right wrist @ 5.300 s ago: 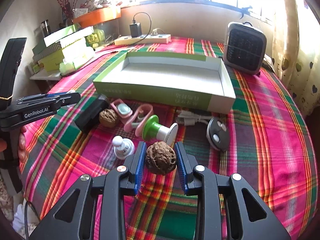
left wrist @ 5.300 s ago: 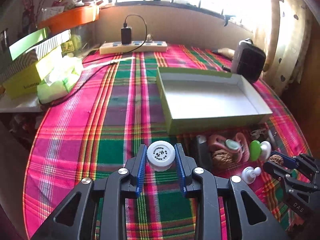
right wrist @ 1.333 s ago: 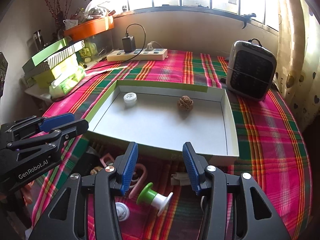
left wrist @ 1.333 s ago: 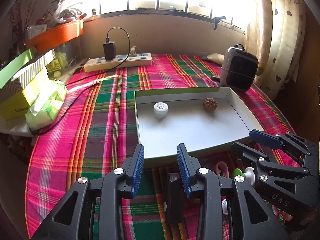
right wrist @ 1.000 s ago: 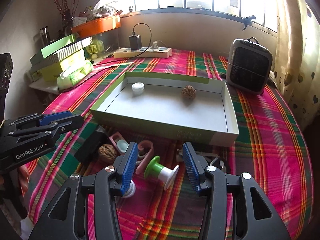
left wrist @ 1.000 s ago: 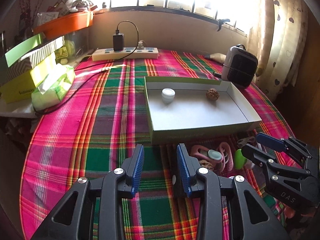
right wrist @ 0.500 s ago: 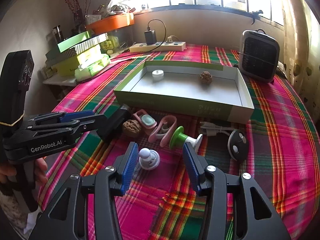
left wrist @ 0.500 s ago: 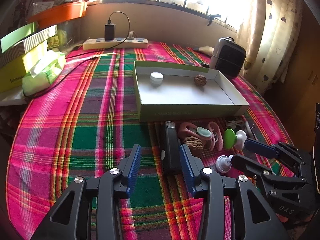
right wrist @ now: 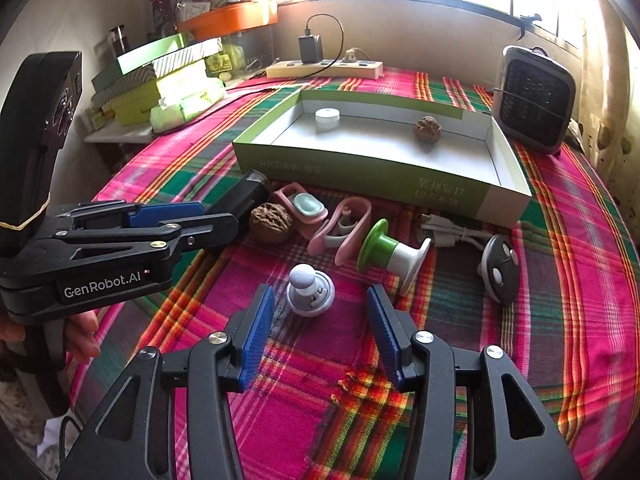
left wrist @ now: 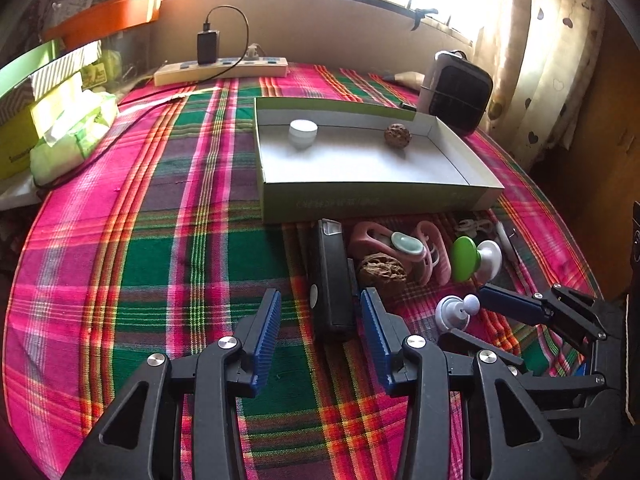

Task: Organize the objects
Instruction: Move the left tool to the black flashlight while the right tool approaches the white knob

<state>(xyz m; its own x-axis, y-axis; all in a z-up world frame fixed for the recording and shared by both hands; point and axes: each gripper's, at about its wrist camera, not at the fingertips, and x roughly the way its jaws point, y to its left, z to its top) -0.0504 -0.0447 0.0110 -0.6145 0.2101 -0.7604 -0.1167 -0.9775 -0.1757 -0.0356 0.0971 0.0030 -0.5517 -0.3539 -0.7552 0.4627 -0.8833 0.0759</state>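
Left wrist view: the left claw [left wrist: 318,322] stands open over the plaid table [left wrist: 152,216], its jaws having just been widening, with the near end of a black rectangular device [left wrist: 330,280] lying between the blue pads, which do not press on it. Just right of the device sit a walnut [left wrist: 382,270], a pink strap item with a pale green oval [left wrist: 394,244] and a green-and-white spool [left wrist: 474,258]. Behind them the shallow green box [left wrist: 376,200] holds a white cap [left wrist: 303,131] at its far left and a second walnut [left wrist: 397,135] at its far right.

In the right wrist view the right claw [right wrist: 316,322] is also open, its jaws having just spread further, and grips nothing. A small white knobbed piece [right wrist: 311,294] rests on the cloth between the pad tips, touching neither. To its right lie the spool and a dark round disc [right wrist: 498,270], with a white cable bundle [right wrist: 448,232] beside the box wall. A hand [right wrist: 82,334] grips the left tool's handle at the left edge.
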